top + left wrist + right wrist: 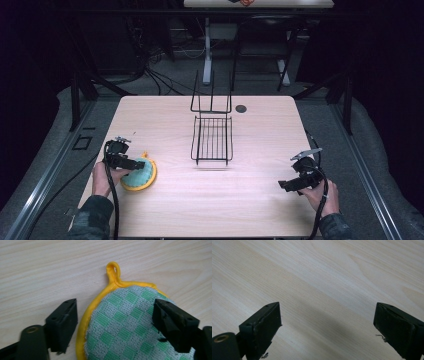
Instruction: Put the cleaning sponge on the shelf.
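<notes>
A round pot holder with a green-and-white chequered face, a yellow rim and a yellow loop lies flat on the table's left side. My left gripper is low over its near edge. In the left gripper view the pot holder lies between the spread jaws of the left gripper. One jaw stands on the wood just outside the yellow rim, the other over the chequered cloth, and neither pinches it. My right gripper hovers at the table's right front, and in its own view the right gripper is open over bare wood.
A black wire rack stands in the middle of the light wooden table, its upright back towards the far edge. A small dark disc lies behind it. Cables trail from both grippers off the front edge.
</notes>
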